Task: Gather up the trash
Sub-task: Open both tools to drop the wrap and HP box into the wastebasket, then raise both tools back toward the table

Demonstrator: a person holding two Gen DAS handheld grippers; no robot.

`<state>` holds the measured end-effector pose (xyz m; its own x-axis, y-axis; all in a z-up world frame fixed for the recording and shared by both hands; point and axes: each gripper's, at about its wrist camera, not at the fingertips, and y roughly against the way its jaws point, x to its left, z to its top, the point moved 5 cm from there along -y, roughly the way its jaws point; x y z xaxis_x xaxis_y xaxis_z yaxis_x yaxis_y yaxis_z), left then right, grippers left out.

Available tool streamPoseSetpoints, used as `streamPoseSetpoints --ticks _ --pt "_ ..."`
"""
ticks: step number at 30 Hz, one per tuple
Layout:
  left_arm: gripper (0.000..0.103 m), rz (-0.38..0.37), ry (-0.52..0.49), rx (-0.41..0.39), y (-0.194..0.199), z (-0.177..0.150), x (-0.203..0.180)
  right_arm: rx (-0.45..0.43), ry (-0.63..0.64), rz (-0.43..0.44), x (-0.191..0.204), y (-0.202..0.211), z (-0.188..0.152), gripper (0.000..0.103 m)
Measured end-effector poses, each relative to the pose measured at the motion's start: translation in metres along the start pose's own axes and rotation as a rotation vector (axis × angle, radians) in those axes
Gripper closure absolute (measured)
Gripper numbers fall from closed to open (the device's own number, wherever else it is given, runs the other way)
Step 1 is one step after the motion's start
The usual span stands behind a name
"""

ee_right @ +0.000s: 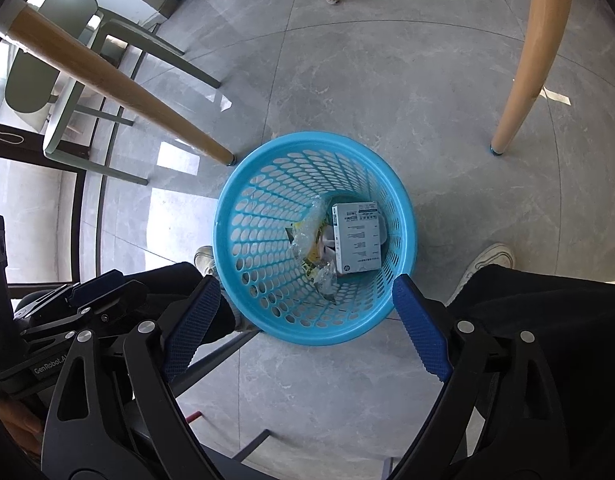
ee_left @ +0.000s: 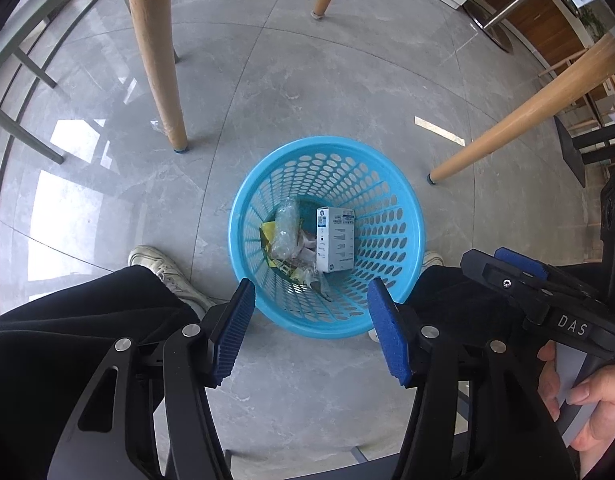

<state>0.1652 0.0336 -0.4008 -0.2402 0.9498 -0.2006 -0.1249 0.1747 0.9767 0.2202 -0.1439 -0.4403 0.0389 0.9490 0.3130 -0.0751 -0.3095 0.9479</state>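
The left gripper [ee_left: 311, 328] and the right gripper [ee_right: 303, 328] both hung with fingers spread and nothing between them above the round blue perforated plastic basket [ee_left: 403, 216], which stood on the grey tiled floor [ee_left: 307, 80] between the person's white shoes and already held, left to right, a crumpled clear plastic bottle [ee_left: 286, 228], yellow wrappers [ee_left: 267, 236] and a white printed cardboard box [ee_left: 335, 238]. Judging by that and by no litter showing on the floor, the collecting looked nearly or wholly done. Only the right wrist view showed the pale green chair [ee_right: 67, 92] at its left edge, only the left showed the brown wooden cabinets [ee_left: 539, 20] at far right
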Motion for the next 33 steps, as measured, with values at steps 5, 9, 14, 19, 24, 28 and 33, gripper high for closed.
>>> streamPoseSetpoints --ticks 5,9,14,19,24,28,33 --pt "0.043 0.005 -0.002 -0.015 0.007 -0.003 0.002 -0.014 0.006 0.005 0.002 0.011 -0.004 0.019" --pt "0.042 0.007 -0.011 -0.051 0.022 -0.006 0.001 -0.027 -0.007 0.071 0.010 0.030 -0.012 0.014" --pt "0.040 0.016 -0.029 -0.112 0.046 -0.013 0.001 -0.071 0.004 0.100 0.017 0.058 -0.024 0.014" --pt "0.039 0.018 -0.036 -0.167 0.071 -0.021 0.002 -0.130 0.029 0.097 0.021 0.089 -0.036 0.014" --pt "0.038 0.039 -0.062 -0.234 0.100 -0.033 0.002 -0.198 0.057 0.089 0.023 0.121 -0.047 0.011" --pt "0.038 0.025 -0.076 -0.266 0.122 -0.043 0.001 -0.268 0.101 0.059 0.026 0.150 -0.056 0.010" --pt "0.038 0.000 -0.109 -0.308 0.154 -0.049 -0.005 -0.350 0.173 0.039 0.035 0.185 -0.069 0.010"
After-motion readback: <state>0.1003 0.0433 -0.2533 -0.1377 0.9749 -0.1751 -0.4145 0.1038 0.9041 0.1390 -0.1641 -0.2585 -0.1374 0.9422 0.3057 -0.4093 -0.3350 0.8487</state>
